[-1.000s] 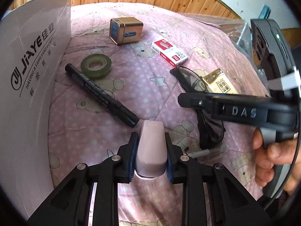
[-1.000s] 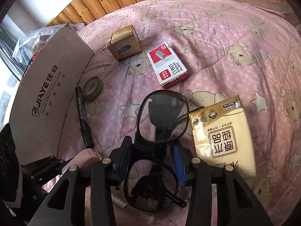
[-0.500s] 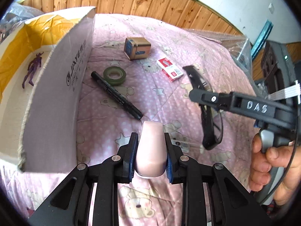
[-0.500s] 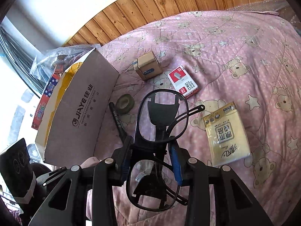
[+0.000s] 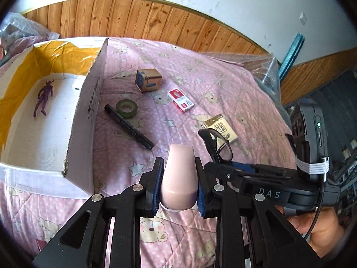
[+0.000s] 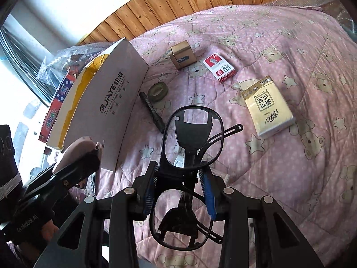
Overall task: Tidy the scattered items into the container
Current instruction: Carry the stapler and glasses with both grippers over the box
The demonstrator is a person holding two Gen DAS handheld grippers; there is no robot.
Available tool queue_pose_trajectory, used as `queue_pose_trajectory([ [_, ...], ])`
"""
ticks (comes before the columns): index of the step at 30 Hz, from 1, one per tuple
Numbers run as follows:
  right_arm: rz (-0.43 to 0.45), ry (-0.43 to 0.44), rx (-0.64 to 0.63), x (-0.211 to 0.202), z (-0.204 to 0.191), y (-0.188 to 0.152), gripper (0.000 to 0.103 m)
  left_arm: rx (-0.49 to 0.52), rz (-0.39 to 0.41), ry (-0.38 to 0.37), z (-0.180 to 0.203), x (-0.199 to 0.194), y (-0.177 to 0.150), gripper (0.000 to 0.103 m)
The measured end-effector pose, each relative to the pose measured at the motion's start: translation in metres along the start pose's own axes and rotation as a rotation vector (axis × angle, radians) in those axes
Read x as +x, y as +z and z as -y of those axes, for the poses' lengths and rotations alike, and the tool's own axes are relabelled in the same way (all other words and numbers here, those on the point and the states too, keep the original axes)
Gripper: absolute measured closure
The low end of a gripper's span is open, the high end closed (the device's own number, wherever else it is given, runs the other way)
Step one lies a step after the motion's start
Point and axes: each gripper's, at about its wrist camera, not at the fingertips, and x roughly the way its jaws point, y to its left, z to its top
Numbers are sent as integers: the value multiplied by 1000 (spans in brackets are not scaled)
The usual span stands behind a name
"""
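My left gripper (image 5: 178,178) is shut on a pale pink rounded case (image 5: 179,176), held above the pink quilt just right of the open cardboard box (image 5: 89,102). My right gripper (image 6: 181,183) is shut on black-framed glasses (image 6: 193,138), lifted off the bed; it shows in the left wrist view (image 5: 223,167) to the right of the case. A purple toy figure (image 5: 43,98) lies inside the box. On the quilt lie a black marker (image 5: 128,126), a green tape roll (image 5: 126,108), a gold tin (image 5: 148,80), a red-white staples box (image 5: 180,101) and a yellow tissue pack (image 6: 267,106).
The box stands at the bed's left edge (image 6: 120,102), its near wall facing the items. Bubble wrap and clutter (image 6: 67,67) lie beyond the box. A wooden panelled wall (image 5: 133,20) runs behind the bed. A small clear thing (image 6: 224,177) lies on the quilt under the glasses.
Both grippers have risen and pulled back with their loads. The left gripper now sees over the box wall into the box. The glasses are up off the quilt.
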Motion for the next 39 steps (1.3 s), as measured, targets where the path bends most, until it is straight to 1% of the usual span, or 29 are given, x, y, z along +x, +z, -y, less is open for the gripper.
queue_pose_trajectory([
  [10, 27, 40, -52, -23, -36, -6, 64, -32, 38, -7, -12, -25, -2, 77],
  [17, 22, 63, -97, -27, -62, -4, 64, -59, 80, -18, -21, -43, 1, 77],
  [29, 40, 88, -175, -34, -103, 8, 64, -123, 124, -11, -47, -65, 11, 77],
  [39, 52, 110, -260, -38, -140, 26, 64, -171, 159, 13, -71, -81, 21, 77],
])
